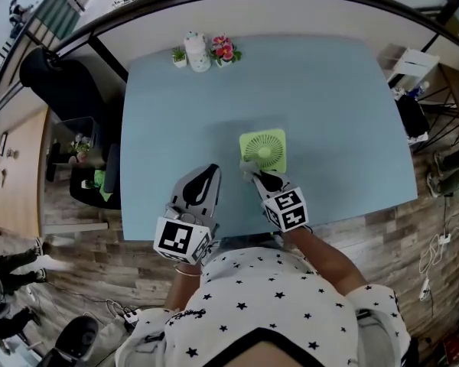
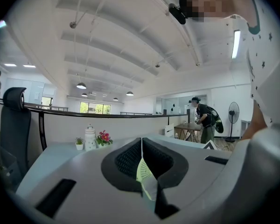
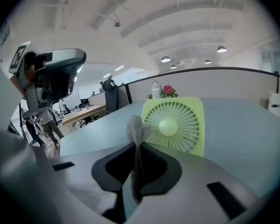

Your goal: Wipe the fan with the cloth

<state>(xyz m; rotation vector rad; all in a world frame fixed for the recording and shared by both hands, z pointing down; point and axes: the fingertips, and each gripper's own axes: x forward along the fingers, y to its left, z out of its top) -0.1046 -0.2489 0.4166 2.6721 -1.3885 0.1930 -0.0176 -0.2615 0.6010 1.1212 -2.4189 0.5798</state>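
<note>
In the head view, the green fan sits mid-frame on the blue table. Your right gripper is at the fan's lower-left corner, and your left gripper is off to its left, clear of it.

In the left gripper view, your left gripper has its jaws together with nothing between them.

In the right gripper view, your right gripper is clamped on the grey cloth. The cloth's tuft stands just before the left of the fan grille.

There were two grippers — a left gripper and a right gripper — one fan, one cloth, one jar and two potted plants.
</note>
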